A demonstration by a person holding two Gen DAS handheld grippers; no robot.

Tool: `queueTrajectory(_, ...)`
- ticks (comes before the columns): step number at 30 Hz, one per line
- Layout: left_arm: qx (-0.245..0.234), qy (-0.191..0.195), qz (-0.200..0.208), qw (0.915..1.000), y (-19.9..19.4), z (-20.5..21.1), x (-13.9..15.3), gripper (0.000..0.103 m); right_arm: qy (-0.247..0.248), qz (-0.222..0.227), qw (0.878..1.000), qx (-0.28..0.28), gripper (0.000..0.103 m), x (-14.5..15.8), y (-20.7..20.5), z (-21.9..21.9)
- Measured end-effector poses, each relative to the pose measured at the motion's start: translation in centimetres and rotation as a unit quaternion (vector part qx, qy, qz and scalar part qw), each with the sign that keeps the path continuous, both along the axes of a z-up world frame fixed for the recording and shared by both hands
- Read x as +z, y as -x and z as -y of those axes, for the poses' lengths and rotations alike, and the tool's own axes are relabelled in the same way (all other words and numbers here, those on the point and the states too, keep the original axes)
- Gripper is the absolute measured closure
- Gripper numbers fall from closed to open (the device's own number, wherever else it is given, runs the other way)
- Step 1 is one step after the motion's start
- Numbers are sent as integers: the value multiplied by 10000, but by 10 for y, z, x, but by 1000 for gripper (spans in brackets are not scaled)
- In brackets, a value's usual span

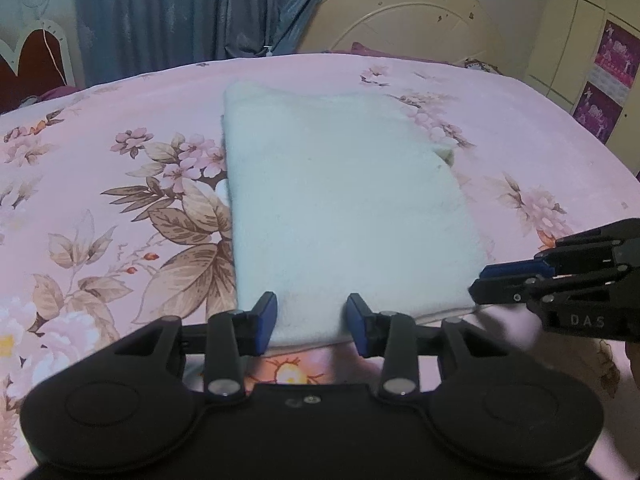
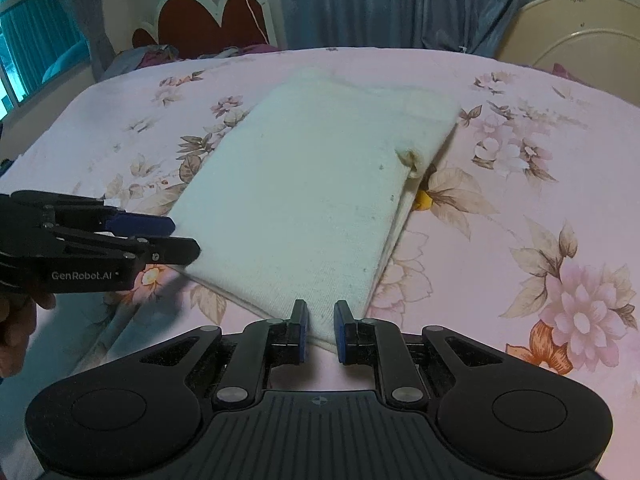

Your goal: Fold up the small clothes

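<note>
Fingers of my left hand-held gripper (image 1: 312,322) stand wide apart astride the near edge of a folded white cloth (image 1: 344,196), holding nothing. My right hand-held gripper (image 2: 320,326) waits at the same edge, toward the cloth's right corner, its blue pads set narrow but with a clear gap between them, also empty; from the left view it appears side-on, just beside that corner.

Cloth lies flat near the middle of a bed (image 1: 100,208) under a pink floral sheet, long axis running away from me. At least 2 layers show along the right side, where a lower layer peeks out. It looks soft, light and limp, likely terry or flannel, so I judge it will sag and drape once lifted and its layers may slide apart unless pinched together. Best hold, I reckon, is the 2 near corners, all layers caught at once.

A small puckered, stained spot marks the right edge about midway. Open sheet surrounds the cloth on every side, with generous room beyond the far edge for carrying the near edge over; a headboard (image 1: 404,20) and curtains (image 1: 200,8) stand well behind.
</note>
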State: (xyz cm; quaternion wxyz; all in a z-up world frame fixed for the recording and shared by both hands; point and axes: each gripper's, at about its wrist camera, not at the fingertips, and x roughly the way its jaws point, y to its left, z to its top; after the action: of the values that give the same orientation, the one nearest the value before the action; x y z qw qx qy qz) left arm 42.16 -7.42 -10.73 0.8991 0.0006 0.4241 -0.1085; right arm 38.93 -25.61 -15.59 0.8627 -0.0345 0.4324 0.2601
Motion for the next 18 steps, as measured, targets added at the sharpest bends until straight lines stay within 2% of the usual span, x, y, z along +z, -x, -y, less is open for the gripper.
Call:
queueTrajectory(3, 57, -72, -17, 10000, 1, 2, 3, 60, 22, -8, 10000, 81, 88, 1, 0, 0)
queueTrajectory(5, 194, -17, 98, 9998, 5, 0, 11, 39, -64, -11, 10000, 57, 88, 7, -1, 4)
queueTrajectory(6, 282, 23, 222, 9994, 7, -2, 15, 16, -185, 5, 9998, -38, 88, 11, -2, 9)
queueTrajectory(7, 377, 46, 359, 9986, 10, -5, 19, 9, -349, 1, 9992, -186, 88, 15, -4, 16)
queueTrajectory(10, 502, 77, 336, 9981, 4, -11, 26, 10, -774, -209, 9948, -623, 85, 16, -18, 37)
queueTrajectory(11, 551, 77, 306, 9980, 1, -13, 26, 10, -846, -184, 9935, -745, 62, 17, -21, 43)
queueTrajectory(12, 579, 100, 286, 9979, -3, -15, 28, 11, -928, -82, 9919, -859, 48, 19, -24, 48)
queueTrajectory(13, 616, 144, 261, 9977, -7, -18, 29, 11, -1017, -39, 9908, -898, 38, 21, -28, 52)
queueTrajectory(16, 757, 314, 172, 9965, -23, -25, 33, 14, -1442, -197, 9837, -1056, 38, 23, -43, 65)
queueTrajectory(18, 857, 604, 46, 9945, -38, -34, 34, 18, -1856, -424, 9746, -1183, 38, 20, -58, 73)
